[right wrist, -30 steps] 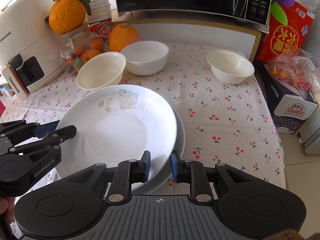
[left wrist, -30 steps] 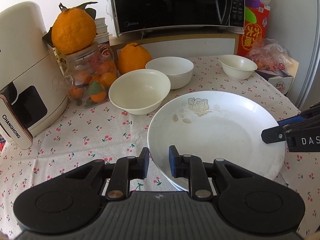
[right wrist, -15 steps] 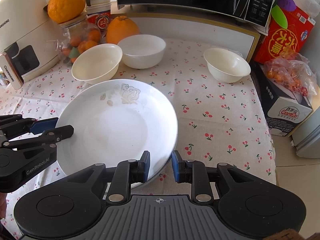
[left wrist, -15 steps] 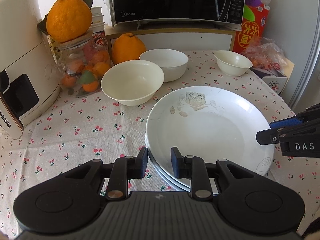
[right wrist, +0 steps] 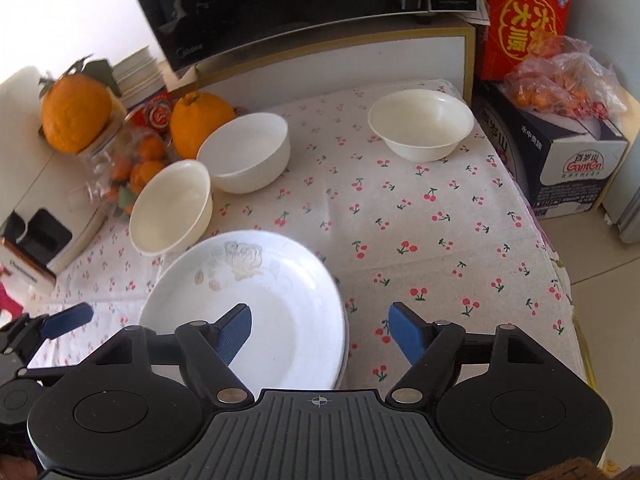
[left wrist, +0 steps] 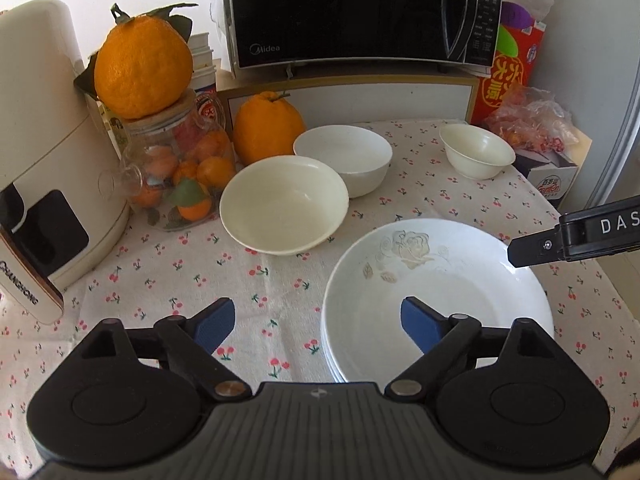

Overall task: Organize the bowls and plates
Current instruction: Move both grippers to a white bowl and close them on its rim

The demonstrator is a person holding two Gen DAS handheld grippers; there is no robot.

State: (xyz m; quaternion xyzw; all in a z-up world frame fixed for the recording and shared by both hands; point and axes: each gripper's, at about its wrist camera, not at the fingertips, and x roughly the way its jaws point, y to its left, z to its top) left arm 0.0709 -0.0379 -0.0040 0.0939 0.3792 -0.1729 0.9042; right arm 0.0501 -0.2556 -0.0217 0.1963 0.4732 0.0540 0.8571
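Both grippers, left gripper (left wrist: 318, 322) and right gripper (right wrist: 320, 328), are opening wide, gripping nothing, at six o'clock astride the stacked plates (left wrist: 436, 300). Three bowls (left wrist: 284, 210) (left wrist: 344, 164) (left wrist: 476, 156) at eleven to one o'clock look unstacked; plates seem done.

Bowls (left wrist: 284, 210) behind stacked plates (left wrist: 436, 292)

The left gripper (left wrist: 318, 322) is opening its jaws over the near left rim of the stack of plates (left wrist: 440, 300), not touching it. Farther back sit two bowls (left wrist: 284, 210), touching, and a small bowl (left wrist: 476, 156) far right.
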